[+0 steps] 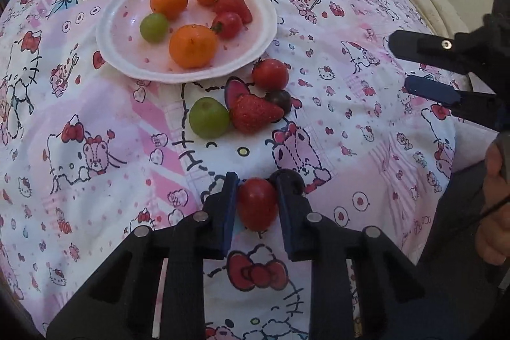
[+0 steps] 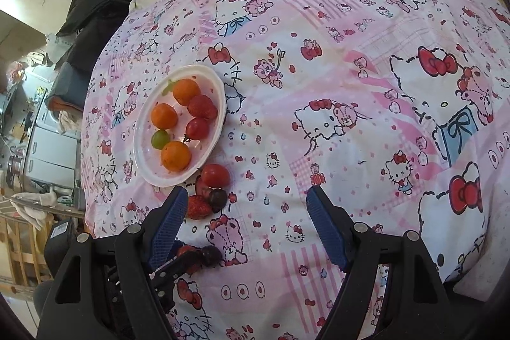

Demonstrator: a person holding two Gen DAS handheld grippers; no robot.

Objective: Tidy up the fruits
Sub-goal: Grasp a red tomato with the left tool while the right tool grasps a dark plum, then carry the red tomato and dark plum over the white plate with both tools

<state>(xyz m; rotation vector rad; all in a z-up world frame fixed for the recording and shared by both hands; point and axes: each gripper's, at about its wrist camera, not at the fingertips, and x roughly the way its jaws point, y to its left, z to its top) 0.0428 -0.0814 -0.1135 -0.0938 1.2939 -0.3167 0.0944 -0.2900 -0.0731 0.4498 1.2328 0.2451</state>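
The left gripper (image 1: 257, 199) has its two blue pads pressed on either side of a red cherry tomato (image 1: 257, 203), which sits on the patterned bedsheet (image 1: 95, 117); a dark grape (image 1: 295, 180) lies just behind the right-hand finger, touching it or nearly so. Farther out, a cluster lies loose on the sheet: a green grape (image 1: 208, 117), a strawberry (image 1: 253, 113), another dark grape (image 1: 280, 99) and a second tomato (image 1: 270, 74). Beyond them the white plate (image 1: 108, 37) holds three oranges, a green grape, a tomato and a strawberry. The right gripper (image 2: 247, 222) hangs over bare sheet with jaws wide and nothing between them, the loose cluster just beside its left finger.
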